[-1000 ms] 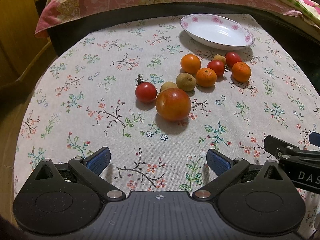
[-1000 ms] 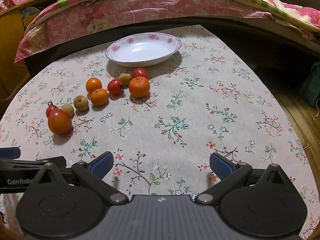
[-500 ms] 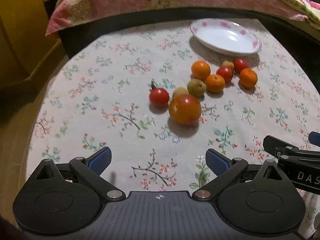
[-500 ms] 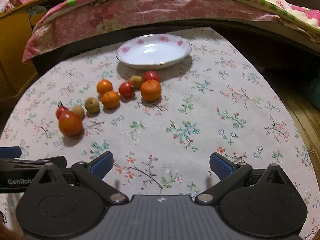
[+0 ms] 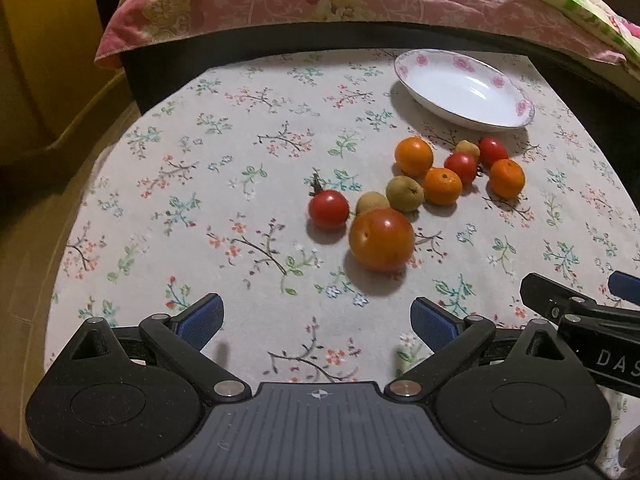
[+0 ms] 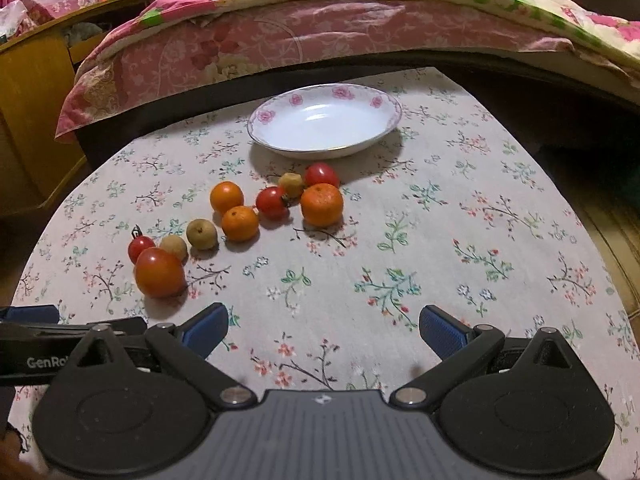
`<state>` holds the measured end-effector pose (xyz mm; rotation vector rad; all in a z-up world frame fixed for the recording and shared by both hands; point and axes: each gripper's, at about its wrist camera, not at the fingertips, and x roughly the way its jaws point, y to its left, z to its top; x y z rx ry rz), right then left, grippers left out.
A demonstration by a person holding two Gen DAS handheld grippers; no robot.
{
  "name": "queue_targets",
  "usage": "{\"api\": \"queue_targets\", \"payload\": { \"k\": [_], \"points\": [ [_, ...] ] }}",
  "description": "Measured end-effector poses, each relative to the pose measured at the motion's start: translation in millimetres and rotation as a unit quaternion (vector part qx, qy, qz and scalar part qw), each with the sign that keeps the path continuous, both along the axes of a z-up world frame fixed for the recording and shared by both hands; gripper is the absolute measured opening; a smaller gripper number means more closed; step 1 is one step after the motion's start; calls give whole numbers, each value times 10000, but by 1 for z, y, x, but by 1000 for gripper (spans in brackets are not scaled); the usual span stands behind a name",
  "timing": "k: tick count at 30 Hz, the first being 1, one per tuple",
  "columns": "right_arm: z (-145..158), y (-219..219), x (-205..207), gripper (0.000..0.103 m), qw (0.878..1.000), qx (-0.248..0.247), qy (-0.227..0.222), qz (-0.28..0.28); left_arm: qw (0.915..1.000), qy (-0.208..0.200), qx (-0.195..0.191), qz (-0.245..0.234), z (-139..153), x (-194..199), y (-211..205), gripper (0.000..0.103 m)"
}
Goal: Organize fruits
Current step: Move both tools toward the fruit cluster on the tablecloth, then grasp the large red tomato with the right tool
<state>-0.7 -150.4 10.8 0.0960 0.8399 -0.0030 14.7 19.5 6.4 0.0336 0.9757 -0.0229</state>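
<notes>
Several fruits lie in a loose row on the floral tablecloth: a large orange-red tomato (image 5: 381, 239) (image 6: 159, 272) nearest, small red tomatoes (image 5: 329, 209), brownish round fruits (image 5: 404, 193) and mandarins (image 5: 414, 156) (image 6: 321, 205). A white plate with pink roses (image 5: 464, 89) (image 6: 324, 120) stands empty behind them. My left gripper (image 5: 316, 318) is open and empty, short of the big tomato. My right gripper (image 6: 323, 328) is open and empty, to the right of the row; it also shows at the right edge of the left wrist view.
The round table (image 6: 460, 216) ends close on all sides. A bed with a pink quilt (image 6: 280, 40) lies behind it. A yellow wooden cabinet (image 5: 44, 60) stands at the left. Wooden floor (image 6: 612, 216) shows at the right.
Both grippers have drawn back and shifted left, so the fruits and plate sit further right and lower in both views. Both stay open and empty.
</notes>
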Motion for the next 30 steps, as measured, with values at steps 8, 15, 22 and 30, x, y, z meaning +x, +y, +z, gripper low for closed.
{"api": "queue_targets", "payload": {
  "k": [8, 15, 22, 30],
  "points": [
    [2, 19, 15, 100, 9988, -78, -119, 476, 9999, -127, 93, -1, -3, 2, 19, 101],
    [3, 39, 34, 96, 9924, 90, -157, 1213, 9997, -87, -111, -219, -8, -3, 29, 101],
    [-8, 77, 52, 77, 9782, 80, 25, 2073, 9992, -179, 113, -352, -10, -4, 28, 101],
    [-22, 89, 72, 41, 9729, 231, 416, 2262, 9995, -133, -14, -269, -13, -1, 36, 94]
  ]
}}
